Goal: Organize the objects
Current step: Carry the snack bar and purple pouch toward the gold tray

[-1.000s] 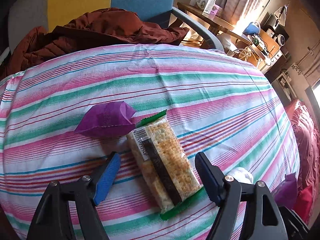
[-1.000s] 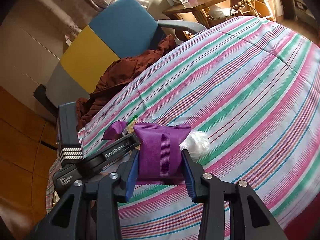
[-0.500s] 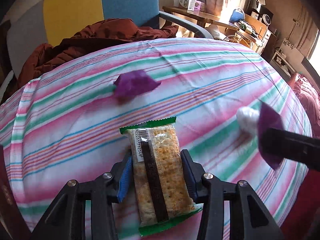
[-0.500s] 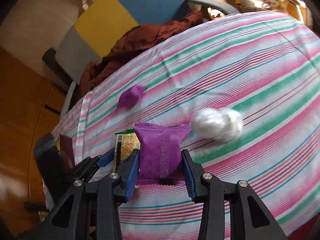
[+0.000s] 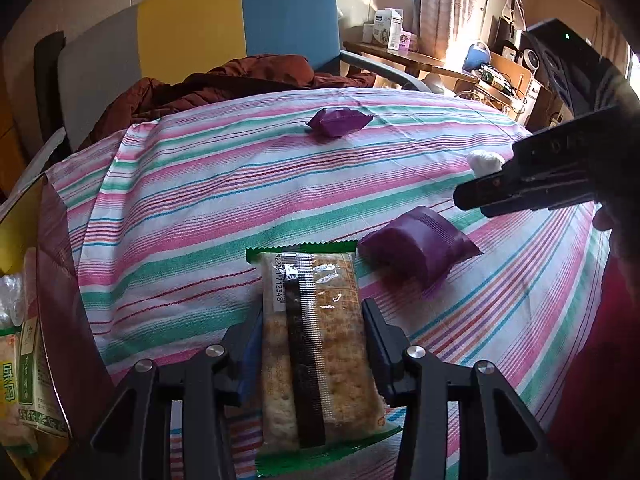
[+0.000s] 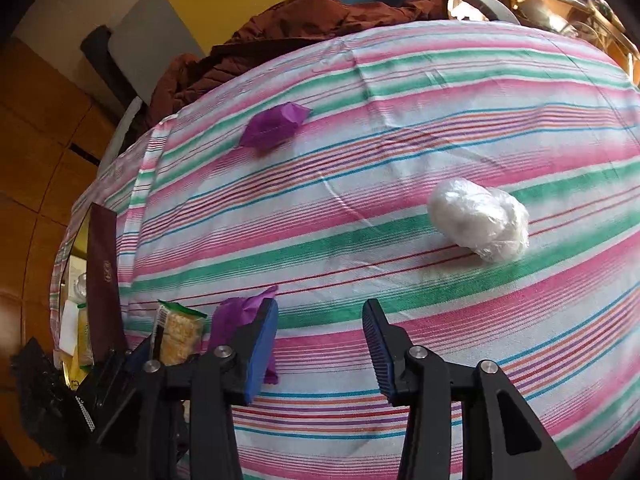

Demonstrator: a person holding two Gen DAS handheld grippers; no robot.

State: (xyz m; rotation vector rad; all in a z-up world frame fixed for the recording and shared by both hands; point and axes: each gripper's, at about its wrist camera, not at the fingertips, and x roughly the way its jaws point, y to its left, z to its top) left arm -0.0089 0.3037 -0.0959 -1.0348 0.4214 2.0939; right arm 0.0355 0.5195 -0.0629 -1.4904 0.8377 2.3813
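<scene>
My left gripper is shut on a green-edged cracker packet, held above the striped cloth. Just right of it lies a purple packet on the cloth. A second purple packet rests farther back. My right gripper is open with nothing between its fingers; the near purple packet lies just left of its left finger. A white plastic-wrapped bundle sits to the right. The right gripper's body shows at the right of the left wrist view.
A dark red box holding snack packets stands at the cloth's left edge. A brown jacket lies on the blue-and-yellow chair behind. A cluttered desk stands at the back right.
My right gripper has let go of the purple packet, which now lies on the cloth beside the crackers, and it stands open. My left gripper has kept the cracker packet and moved toward the box.
</scene>
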